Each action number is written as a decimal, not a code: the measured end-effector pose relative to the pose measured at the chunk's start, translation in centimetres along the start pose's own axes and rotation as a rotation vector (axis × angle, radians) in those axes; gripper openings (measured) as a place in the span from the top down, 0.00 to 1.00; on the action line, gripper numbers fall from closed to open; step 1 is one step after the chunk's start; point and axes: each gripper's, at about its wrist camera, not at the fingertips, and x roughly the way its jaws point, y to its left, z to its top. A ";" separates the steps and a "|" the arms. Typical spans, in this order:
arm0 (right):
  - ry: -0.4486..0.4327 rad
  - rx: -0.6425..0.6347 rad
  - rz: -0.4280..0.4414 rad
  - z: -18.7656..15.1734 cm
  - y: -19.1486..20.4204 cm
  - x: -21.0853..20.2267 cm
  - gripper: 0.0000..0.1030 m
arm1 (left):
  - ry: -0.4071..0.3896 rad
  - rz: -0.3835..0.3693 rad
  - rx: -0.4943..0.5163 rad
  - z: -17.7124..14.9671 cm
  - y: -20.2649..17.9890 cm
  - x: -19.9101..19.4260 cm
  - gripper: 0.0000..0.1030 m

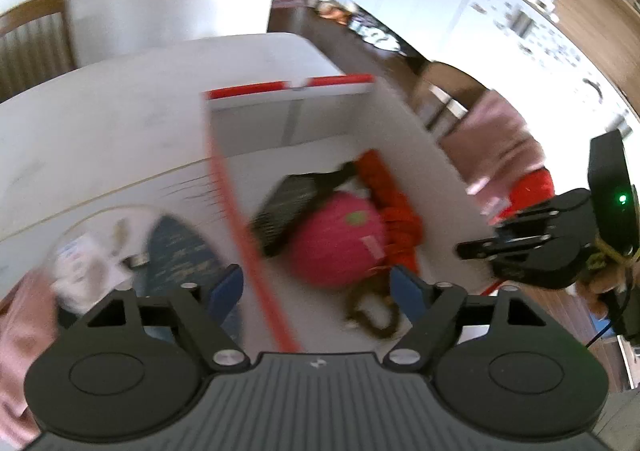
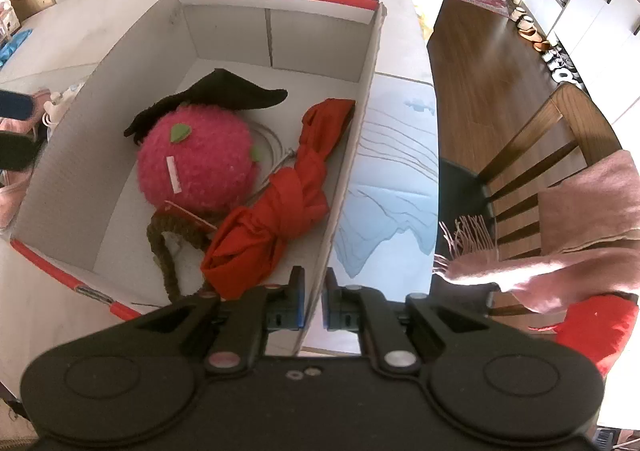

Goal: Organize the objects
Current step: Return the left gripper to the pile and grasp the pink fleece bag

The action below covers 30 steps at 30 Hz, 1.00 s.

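Observation:
A white cardboard box [image 2: 232, 31] with a red rim stands on the table. In it lie a pink plush ball [image 2: 196, 167], a black felt piece [image 2: 216, 91], a knotted red cloth [image 2: 280, 203] and a brown cord [image 2: 168, 251]. My right gripper [image 2: 314, 303] is shut on the box's right wall near the front corner. In the blurred left wrist view, my left gripper [image 1: 316, 289] hangs open above the box's [image 1: 400, 131] left rim, holding nothing. The pink ball [image 1: 336, 239] and red cloth [image 1: 396, 203] lie ahead of it.
Left of the box lie a dark blue item [image 1: 180, 255], white things [image 1: 84, 263] and pink cloth [image 1: 20, 331]. A wooden chair [image 2: 560, 139] draped with a pink fringed scarf [image 2: 580, 211] stands right of the white table [image 2: 400, 51].

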 end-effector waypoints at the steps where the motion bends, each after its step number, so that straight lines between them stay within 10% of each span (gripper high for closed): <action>1: 0.001 0.002 0.000 0.0 0.0 0.0 0.93 | -0.007 0.013 -0.016 -0.5 0.9 -0.7 0.20; 17: 0.021 0.002 -0.014 0.1 0.2 0.3 0.93 | -0.105 0.273 -0.300 -7.7 14.1 -6.8 0.01; 30: 0.040 0.012 -0.037 0.0 0.4 0.7 0.91 | -0.010 0.448 -0.396 -11.8 22.7 -3.9 0.00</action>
